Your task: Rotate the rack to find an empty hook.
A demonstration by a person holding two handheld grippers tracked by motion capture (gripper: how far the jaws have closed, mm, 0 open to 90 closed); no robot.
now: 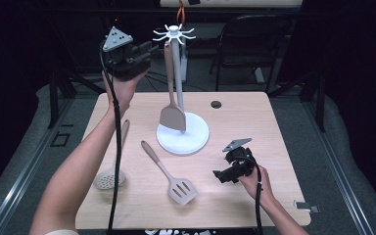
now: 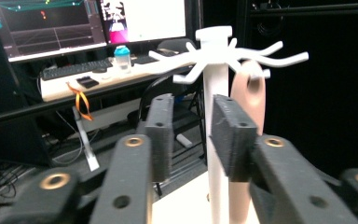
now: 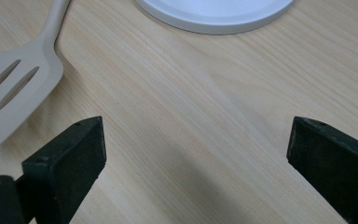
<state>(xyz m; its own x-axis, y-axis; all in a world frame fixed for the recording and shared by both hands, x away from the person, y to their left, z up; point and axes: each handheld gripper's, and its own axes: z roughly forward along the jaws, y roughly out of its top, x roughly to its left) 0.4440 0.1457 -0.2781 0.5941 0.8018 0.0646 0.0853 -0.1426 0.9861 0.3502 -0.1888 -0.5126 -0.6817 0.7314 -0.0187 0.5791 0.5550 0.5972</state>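
**Turner hung, claw let go**

The left claw (image 2: pixel 191 135) stood parted and empty just short of the rack (image 2: pixel 216 140). The turner (image 1: pixel 172 98) hung beyond it, light, stiff, smooth; best gripped mid-handle. The right claw (image 3: pixel 196 154) gaped wide above the tabletop (image 3: pixel 191 107).

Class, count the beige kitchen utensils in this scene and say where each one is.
3. A solid turner hangs on the white stand. A slotted turner lies on the table in front of the stand. A skimmer lies near the table's left edge, partly behind a cable.
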